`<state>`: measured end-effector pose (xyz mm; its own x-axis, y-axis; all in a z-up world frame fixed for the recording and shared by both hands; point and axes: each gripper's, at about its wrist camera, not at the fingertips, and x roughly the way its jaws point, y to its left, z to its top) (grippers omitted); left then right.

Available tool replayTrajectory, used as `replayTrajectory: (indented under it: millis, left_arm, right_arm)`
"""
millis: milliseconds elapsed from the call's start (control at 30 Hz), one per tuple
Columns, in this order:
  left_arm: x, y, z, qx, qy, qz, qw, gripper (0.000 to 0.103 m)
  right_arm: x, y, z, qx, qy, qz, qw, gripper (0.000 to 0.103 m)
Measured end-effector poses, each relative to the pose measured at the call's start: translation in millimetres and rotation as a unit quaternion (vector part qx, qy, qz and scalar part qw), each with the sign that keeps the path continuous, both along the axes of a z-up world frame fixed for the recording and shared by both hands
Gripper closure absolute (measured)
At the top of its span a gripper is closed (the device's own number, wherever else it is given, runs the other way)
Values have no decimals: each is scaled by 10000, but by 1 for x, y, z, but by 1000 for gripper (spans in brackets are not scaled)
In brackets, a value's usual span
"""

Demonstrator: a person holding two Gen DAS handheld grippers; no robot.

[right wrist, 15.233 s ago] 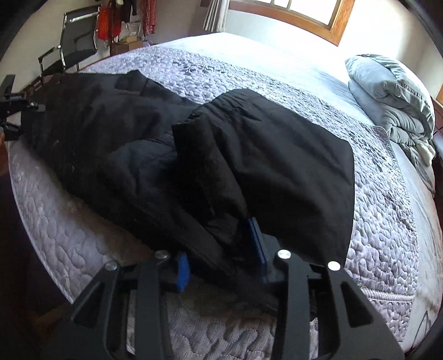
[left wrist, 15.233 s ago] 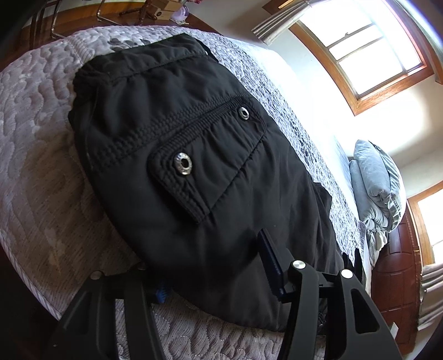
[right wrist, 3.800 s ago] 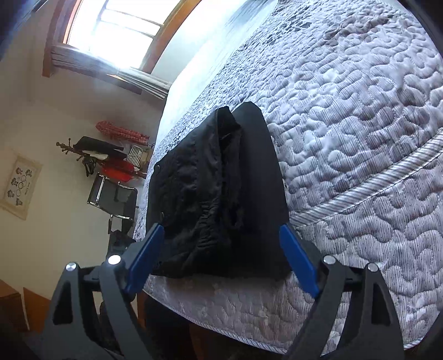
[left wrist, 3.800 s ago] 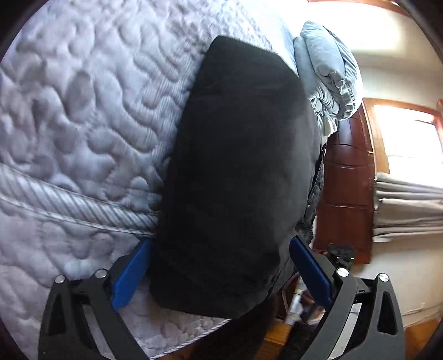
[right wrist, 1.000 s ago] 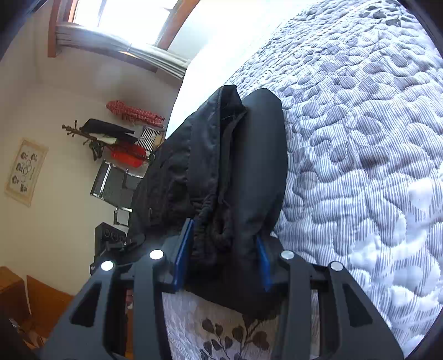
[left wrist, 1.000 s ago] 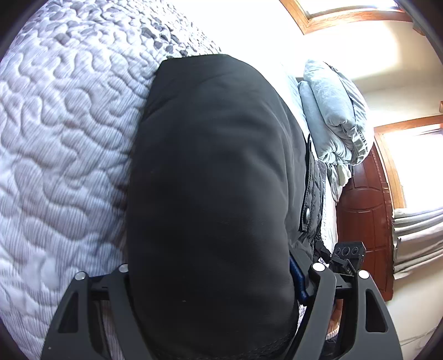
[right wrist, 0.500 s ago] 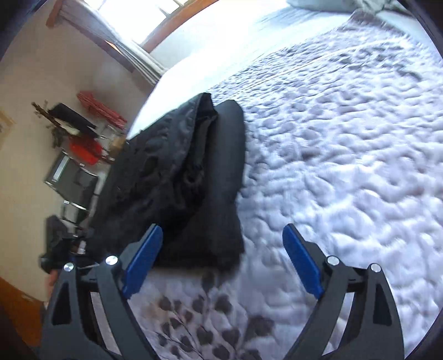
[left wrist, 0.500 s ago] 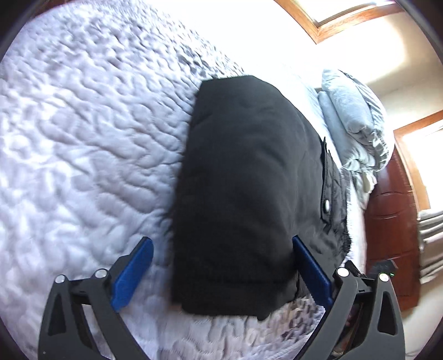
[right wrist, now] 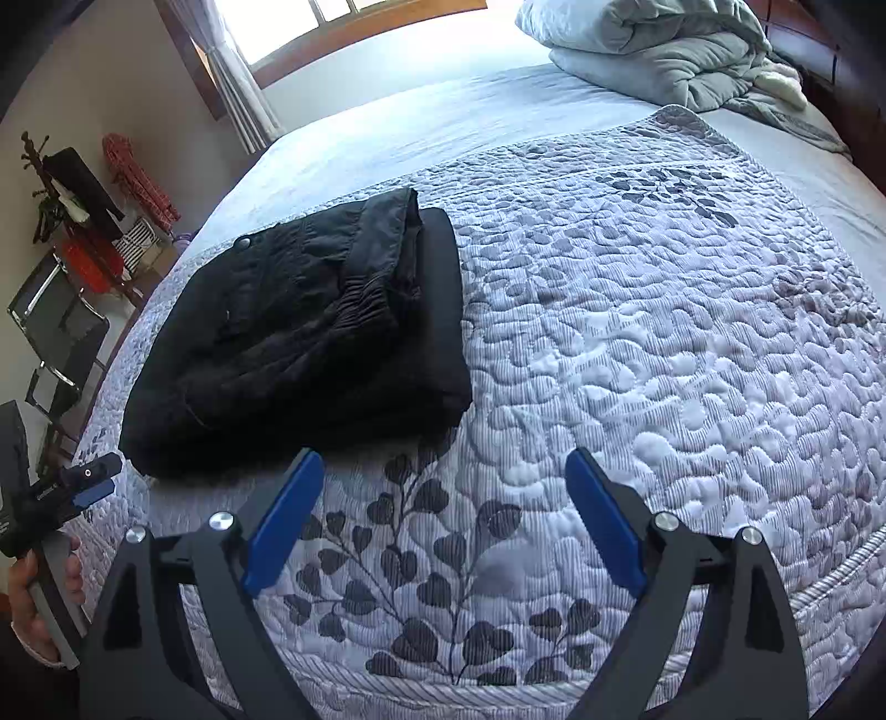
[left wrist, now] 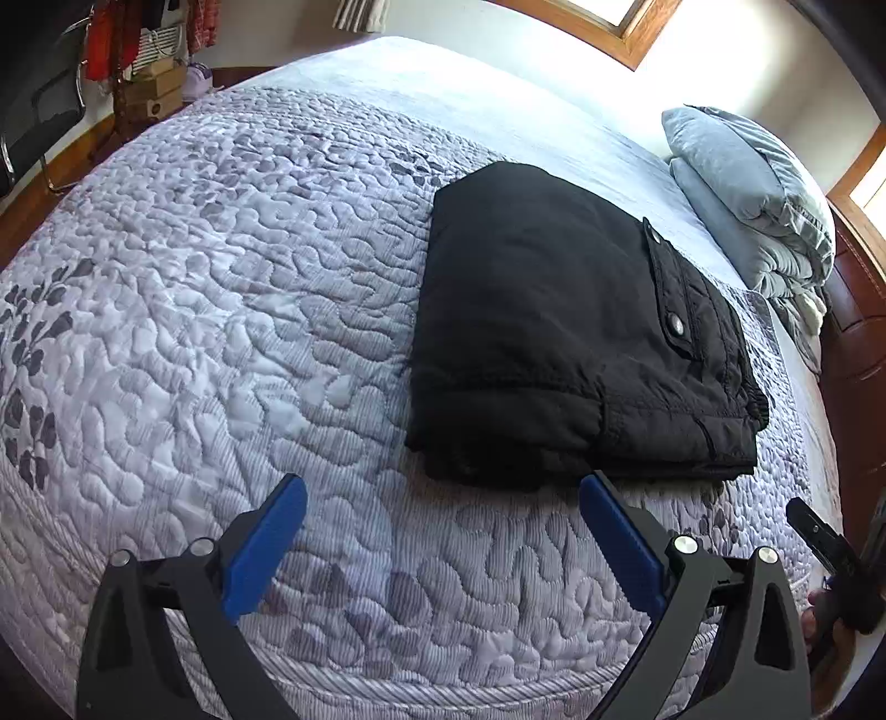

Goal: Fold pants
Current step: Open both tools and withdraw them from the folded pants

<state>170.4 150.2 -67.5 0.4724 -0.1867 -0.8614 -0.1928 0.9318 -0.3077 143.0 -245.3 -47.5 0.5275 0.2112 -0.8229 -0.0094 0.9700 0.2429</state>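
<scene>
- The black pants [left wrist: 559, 332] lie folded in a compact rectangle on the quilted bedspread [left wrist: 221, 310], near its foot edge.
- Left gripper [left wrist: 443, 531] hovers just short of the pants' near edge, jaws spread wide, holding nothing.
- Right gripper [right wrist: 443, 509] likewise gapes empty, beside the pants' near corner.
- Bare quilt stretches on both sides of the pants; a folded grey duvet [right wrist: 653, 50] sits well beyond them.

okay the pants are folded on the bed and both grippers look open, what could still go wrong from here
Two possible risks. The folded pants lie just beyond the open left hand-held gripper; a low pass could snag the near hem and undo the fold. The top layers look bunched and uneven in the right wrist view, so the stack might slump on the soft quilt.
</scene>
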Motion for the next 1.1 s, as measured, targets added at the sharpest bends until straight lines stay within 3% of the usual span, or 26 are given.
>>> replayTrajectory:
  millis: [267,400,533,667,1100]
  left_arm:
    - [-15,-37,27,293,-124,-483,9983,4]
    - [-24,-48,41,616,-197,-534,9965,4]
    - [-29,-55,46,857,-202,-564,9945,4]
    - [-32,-62,49,910,-79,-625,9939,4]
    - [-40,-79,81,1453,-313,-731,9862,4]
  right_arm:
    - [-11,41,13,-567,172,178,9981,11]
    - [-17,54,27,-730,168,159,9971,7]
    - [-19,66,27,-1058,439,163,9933,7]
    - [-21,75,29,-1024,671,221,9922,7]
    - [-32,79,56,-1310,443,187,9902,7]
